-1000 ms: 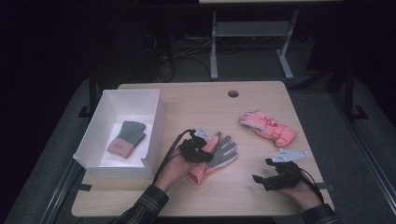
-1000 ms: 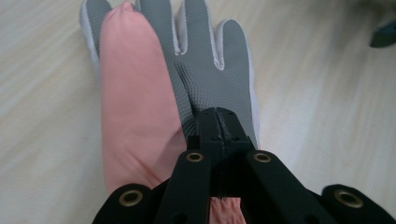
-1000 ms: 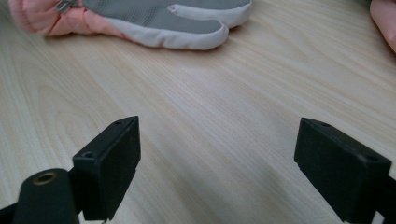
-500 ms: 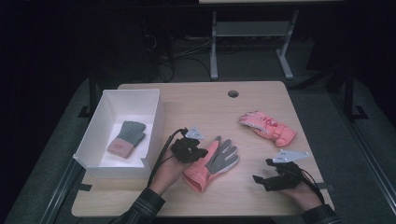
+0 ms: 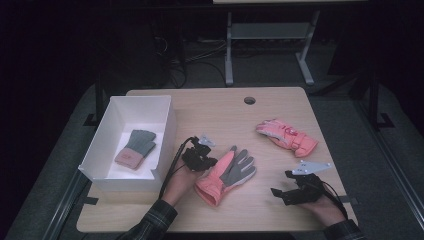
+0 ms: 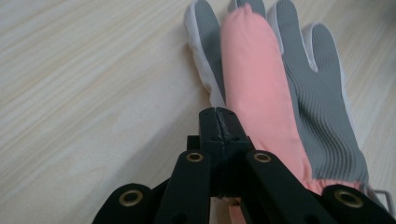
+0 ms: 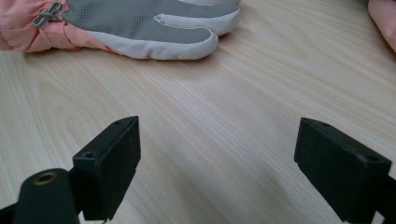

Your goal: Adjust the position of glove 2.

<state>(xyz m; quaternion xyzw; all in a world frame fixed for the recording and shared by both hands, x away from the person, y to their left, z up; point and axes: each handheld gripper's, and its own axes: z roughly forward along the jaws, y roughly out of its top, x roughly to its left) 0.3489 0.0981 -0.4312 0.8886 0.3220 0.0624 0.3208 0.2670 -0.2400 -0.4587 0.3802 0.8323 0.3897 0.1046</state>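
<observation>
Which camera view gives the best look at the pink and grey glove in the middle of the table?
The high view: the whole pink and grey glove lies palm up on the table. The left gripper view shows its thumb and fingers close up; the right gripper view catches just its lower edge.

overall: high view is pretty dim, room behind basically black, only the pale wooden table top (image 5: pixel 210 110) lit from above
shadows: soft ones under the open white cardboard box (image 5: pixel 167 125)
gripper views: way brighter, even light
blur: black left gripper (image 6: pixel 218 122) soft up close, grain sharp farther out
glare: mild sheen on the wood
</observation>
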